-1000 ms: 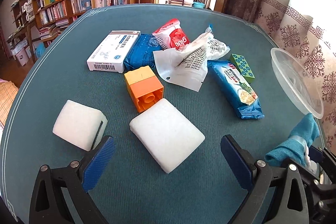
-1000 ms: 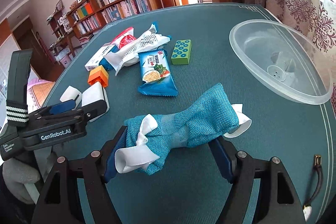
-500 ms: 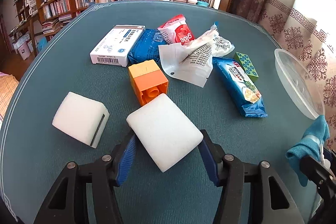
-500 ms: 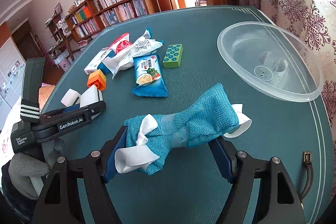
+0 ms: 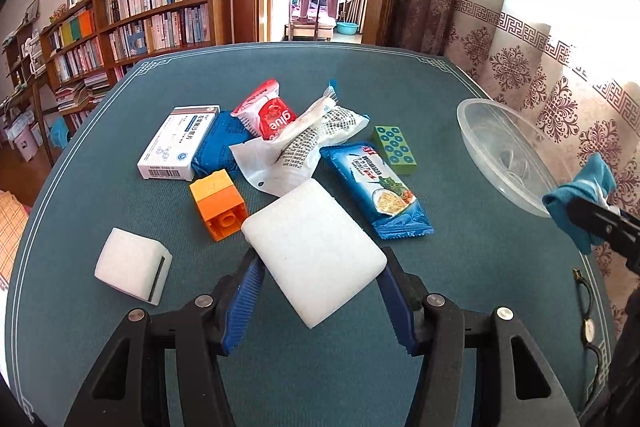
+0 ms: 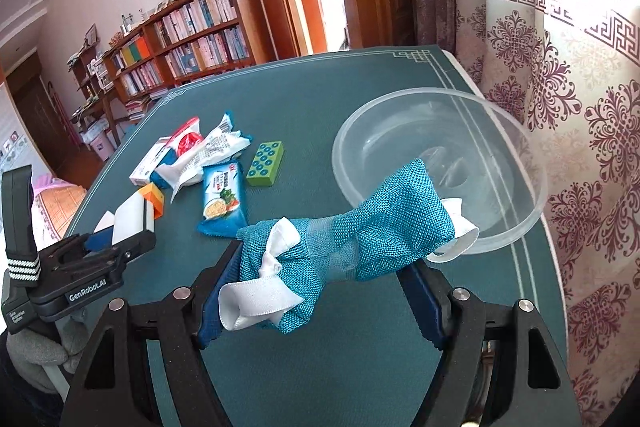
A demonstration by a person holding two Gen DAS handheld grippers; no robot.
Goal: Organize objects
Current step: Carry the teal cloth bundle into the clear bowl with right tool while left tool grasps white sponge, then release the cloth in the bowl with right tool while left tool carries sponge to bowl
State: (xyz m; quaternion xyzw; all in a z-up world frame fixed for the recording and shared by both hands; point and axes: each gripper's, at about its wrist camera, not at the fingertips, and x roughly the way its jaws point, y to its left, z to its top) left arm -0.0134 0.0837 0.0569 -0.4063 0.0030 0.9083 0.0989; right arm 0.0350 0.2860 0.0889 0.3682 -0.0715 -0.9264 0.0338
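Note:
My left gripper [image 5: 318, 291] is shut on a flat white foam pad [image 5: 314, 247], which hangs lifted off the teal table [image 5: 120, 327]. My right gripper [image 6: 320, 291] is shut on a teal fabric pouch [image 6: 360, 231] tied with white ribbon, held in the air in front of a clear plastic bowl [image 6: 516, 223] at the table's right edge. In the left wrist view the same pouch [image 5: 576, 195] and bowl [image 5: 492, 155] show at the far right. In the right wrist view the left gripper [image 6: 116, 243] shows at the left with the white pad [image 6: 130, 217] in it.
On the table lie a white foam cube [image 5: 132, 269], an orange block [image 5: 218, 205], a white medicine box [image 5: 178, 143], a blue pouch [image 5: 218, 145], a red-and-white packet [image 5: 266, 111], a white wrapper [image 5: 288, 147], a blue snack pack [image 5: 378, 189] and a green dotted block [image 5: 396, 149]. Curtains hang right.
The left jaws closed on the white foam pad and lifted it off the table. The right gripper rose with the teal pouch and moved closer to the clear bowl.

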